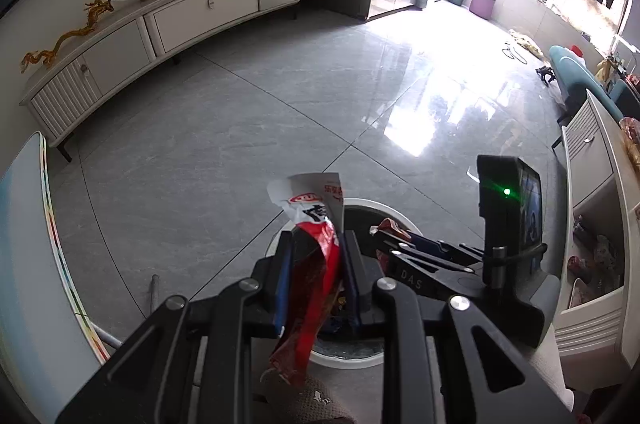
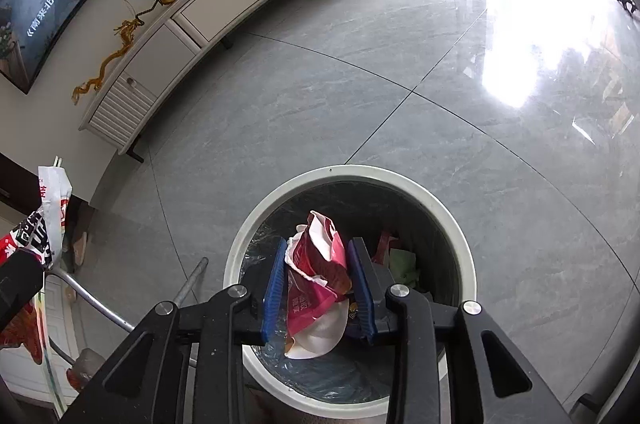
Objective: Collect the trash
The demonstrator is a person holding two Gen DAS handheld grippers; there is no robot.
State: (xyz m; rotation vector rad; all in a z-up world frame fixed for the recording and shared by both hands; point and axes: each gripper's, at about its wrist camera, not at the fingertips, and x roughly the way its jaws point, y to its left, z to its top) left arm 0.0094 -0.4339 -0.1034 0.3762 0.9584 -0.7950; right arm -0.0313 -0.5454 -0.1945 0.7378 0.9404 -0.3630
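A round white trash bin (image 2: 452, 220) with a dark liner stands on the grey tile floor; its rim also shows in the left wrist view (image 1: 394, 214). My right gripper (image 2: 318, 256) is shut on a crumpled pink and white snack wrapper (image 2: 320, 264) and holds it right over the bin's opening. My left gripper (image 1: 316, 244) is shut on a red and white snack wrapper (image 1: 312, 264) just left of the bin; that wrapper also shows at the left edge of the right wrist view (image 2: 44, 224). The right gripper appears in the left wrist view (image 1: 384, 236). Some trash lies inside the bin (image 2: 400, 256).
A long white TV cabinet (image 1: 180, 24) with gold dragon and tiger figures runs along the far wall under a TV. A white table edge (image 1: 44, 244) is at the left with metal legs (image 2: 188, 288). A white shelf unit (image 1: 592, 224) stands at the right.
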